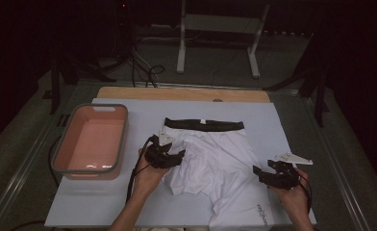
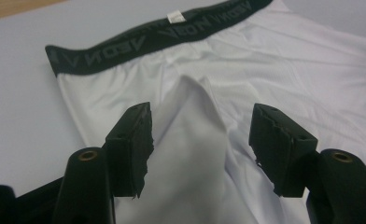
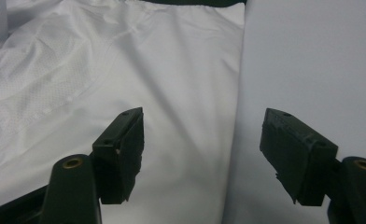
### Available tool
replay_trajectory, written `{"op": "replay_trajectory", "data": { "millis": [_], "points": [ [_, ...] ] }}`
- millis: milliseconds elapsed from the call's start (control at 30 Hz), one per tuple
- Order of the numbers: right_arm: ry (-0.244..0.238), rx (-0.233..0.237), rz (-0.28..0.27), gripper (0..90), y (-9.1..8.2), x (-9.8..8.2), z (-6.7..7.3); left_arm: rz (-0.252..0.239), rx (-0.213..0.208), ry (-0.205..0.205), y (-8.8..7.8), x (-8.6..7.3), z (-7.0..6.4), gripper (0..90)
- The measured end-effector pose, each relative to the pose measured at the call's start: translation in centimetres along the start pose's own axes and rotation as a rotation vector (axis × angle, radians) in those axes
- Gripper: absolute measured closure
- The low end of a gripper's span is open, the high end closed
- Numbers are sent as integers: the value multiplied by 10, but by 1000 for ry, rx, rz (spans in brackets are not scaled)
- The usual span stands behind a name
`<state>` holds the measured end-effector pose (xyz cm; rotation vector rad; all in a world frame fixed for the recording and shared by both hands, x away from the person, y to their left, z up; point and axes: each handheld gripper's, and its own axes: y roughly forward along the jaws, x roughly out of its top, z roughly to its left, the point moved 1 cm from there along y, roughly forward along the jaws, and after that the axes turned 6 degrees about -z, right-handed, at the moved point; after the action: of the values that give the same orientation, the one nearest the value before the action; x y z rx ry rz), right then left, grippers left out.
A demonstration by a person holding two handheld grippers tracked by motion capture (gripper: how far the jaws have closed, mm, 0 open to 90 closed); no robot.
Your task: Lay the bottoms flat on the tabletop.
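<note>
Since the white shorts (image 1: 215, 159) lie flat mid-surface (image 1: 282, 130), thin, limp and slippery, we judge a doubled hem or the black waistband (image 1: 204, 124) at twelve o'clock the surest hold; left tool (image 1: 169, 156) released over a folded leg, right tool (image 1: 268, 175) released at four o'clock.

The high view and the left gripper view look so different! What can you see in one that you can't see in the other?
The high view alone takes in the pink basin left of the white shorts, the right gripper with its open fingers at the shorts' right edge, both hands and the wooden board. The left gripper view alone makes the lettering on the black waistband and its small white tag readable, and shows a raised fold of cloth between open fingers. Both share the shorts, the waistband, the left gripper and the white sheet.
</note>
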<state>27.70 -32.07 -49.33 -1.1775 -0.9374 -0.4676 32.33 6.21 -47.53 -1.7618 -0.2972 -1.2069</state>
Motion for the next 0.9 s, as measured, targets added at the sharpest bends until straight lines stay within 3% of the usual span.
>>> {"op": "replay_trajectory", "data": {
  "millis": [467,767,900],
  "points": [
    [0,1,-1,307,0,0,0,11,-23,-10,-16,-29,-9,397],
    [-1,2,0,307,-1,1,1,41,-12,-25,-24,-52,-10,402],
    [-1,1,2,307,0,0,1,62,0,-51,-28,-63,-8,406]
  ]
}}
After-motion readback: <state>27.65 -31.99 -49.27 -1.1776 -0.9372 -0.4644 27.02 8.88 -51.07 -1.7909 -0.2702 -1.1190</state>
